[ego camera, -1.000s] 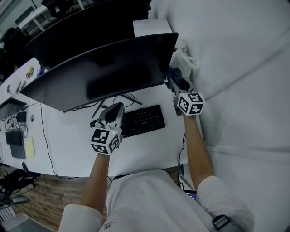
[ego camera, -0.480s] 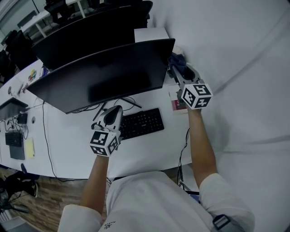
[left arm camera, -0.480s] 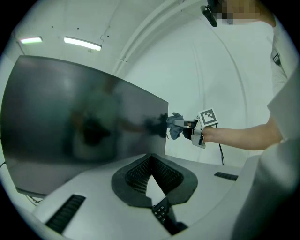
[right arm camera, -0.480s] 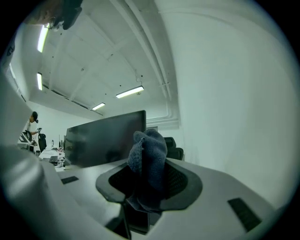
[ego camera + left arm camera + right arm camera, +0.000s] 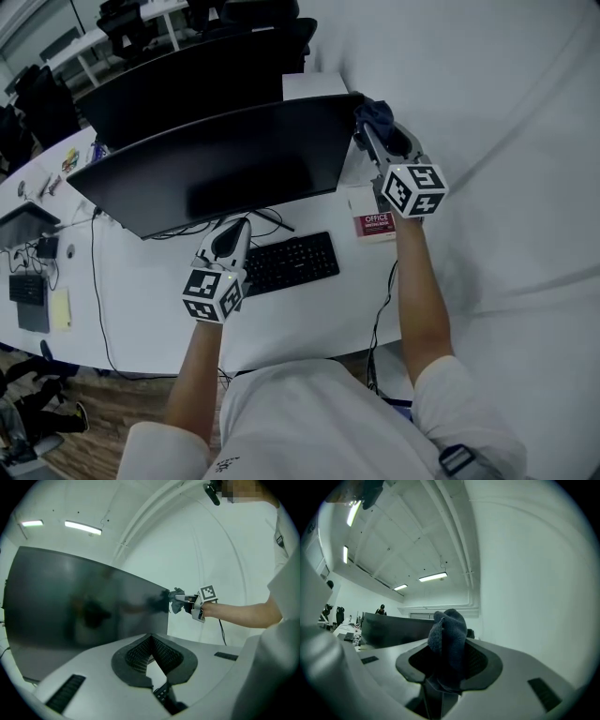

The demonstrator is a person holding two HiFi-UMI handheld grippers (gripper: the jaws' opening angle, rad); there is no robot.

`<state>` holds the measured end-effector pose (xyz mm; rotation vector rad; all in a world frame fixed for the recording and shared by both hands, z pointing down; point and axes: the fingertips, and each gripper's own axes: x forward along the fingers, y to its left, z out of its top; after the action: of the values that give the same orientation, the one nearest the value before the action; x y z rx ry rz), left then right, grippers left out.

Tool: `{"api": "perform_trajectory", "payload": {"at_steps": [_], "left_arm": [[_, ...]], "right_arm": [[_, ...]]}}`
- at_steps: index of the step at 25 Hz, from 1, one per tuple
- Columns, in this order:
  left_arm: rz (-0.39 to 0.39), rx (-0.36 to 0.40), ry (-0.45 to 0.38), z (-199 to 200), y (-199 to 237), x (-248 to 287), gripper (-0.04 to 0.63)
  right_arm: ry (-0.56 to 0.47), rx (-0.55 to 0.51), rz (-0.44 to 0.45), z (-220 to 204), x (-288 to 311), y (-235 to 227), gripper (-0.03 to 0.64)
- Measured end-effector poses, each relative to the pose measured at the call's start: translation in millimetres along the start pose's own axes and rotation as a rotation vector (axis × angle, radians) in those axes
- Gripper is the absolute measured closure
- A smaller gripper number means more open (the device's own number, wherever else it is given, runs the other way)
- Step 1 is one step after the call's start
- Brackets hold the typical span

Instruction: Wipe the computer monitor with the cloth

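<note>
The wide dark monitor (image 5: 225, 169) stands on the white desk (image 5: 141, 300). My right gripper (image 5: 370, 129) is shut on a dark blue cloth (image 5: 374, 112), which it holds at the screen's upper right corner. In the left gripper view the cloth (image 5: 176, 601) touches the monitor's (image 5: 84, 616) right edge. The right gripper view shows the cloth (image 5: 449, 641) bunched upright between the jaws. My left gripper (image 5: 234, 231) hovers over the keyboard below the screen's lower edge. Its jaws meet at the tips with nothing between them (image 5: 151, 638).
A black keyboard (image 5: 292, 262) lies in front of the monitor, with cables behind it. A red-and-white box (image 5: 375, 225) sits at the desk's right end. A white wall (image 5: 506, 141) runs close along the right. A second monitor (image 5: 187, 70) stands behind.
My right gripper has carried the cloth up the monitor's right edge, from the lower corner to the upper corner. The left gripper has stayed almost still.
</note>
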<state>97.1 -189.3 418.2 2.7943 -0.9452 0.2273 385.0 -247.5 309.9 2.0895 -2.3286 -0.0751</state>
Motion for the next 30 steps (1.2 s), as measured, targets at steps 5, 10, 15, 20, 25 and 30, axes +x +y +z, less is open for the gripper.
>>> {"api": "perform_trajectory", "payload": {"at_steps": [5,10,15,20,25,30], "left_arm": [[-0.006,0.005,-0.03,23.8,8.6,-5.5,0.589],[-0.027,0.011,-0.064,46.5,13.6,-8.1,0.589],[-0.047,0.025,-0.089,68.4,15.5,-7.3,0.589],[-0.064,0.038,-0.108,80.6,17.6,-12.0,0.589],[-0.056,0.037,-0.115,82.0,31.5,-23.3,0.589],[-0.032,0.028,-0.125,82.0,52.7,-41.8,0.589]], "right_arm": [[-0.02,-0.056,-0.023,22.7,1.5,3.7,0.463],[-0.052,-0.115,-0.037,45.9,0.8,11.9,0.463],[-0.021,-0.23,-0.008,53.9,10.4,41.6,0.463],[0.005,-0.268,0.023,54.3,21.0,71.1,0.463],[0.027,-0.288,0.06,54.1,33.3,103.3,0.463],[0.035,-0.272,0.094,55.7,43.3,137.6,0.463]]}}
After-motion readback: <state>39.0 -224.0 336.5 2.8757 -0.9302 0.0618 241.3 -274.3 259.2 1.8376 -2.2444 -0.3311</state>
